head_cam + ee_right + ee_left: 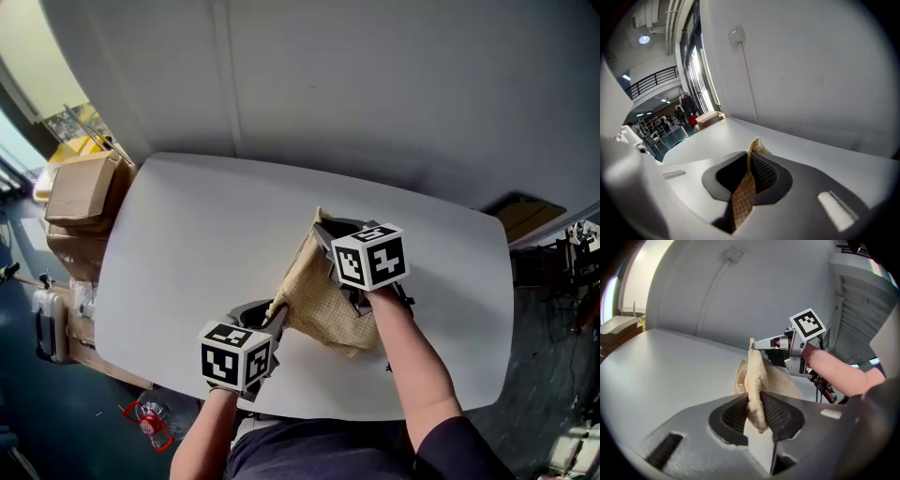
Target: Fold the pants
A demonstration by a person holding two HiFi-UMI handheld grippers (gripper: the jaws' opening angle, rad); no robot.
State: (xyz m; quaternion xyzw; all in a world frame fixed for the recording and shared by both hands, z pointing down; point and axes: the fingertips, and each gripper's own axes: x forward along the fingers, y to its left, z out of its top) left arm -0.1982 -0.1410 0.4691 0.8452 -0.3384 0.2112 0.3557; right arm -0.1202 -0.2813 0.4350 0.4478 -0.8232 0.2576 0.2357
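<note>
A pale grey table with rounded corners spreads beneath and ahead of the left tool and the right tool. It stands before a plain grey wall, where a thin conduit runs down from a small box beyond the right tool. Well off to the left of the left tool, cardboard boxes are stacked beside the table's edge, and nearer than them a red-and-clear object lies on the dark blue floor.
</note>
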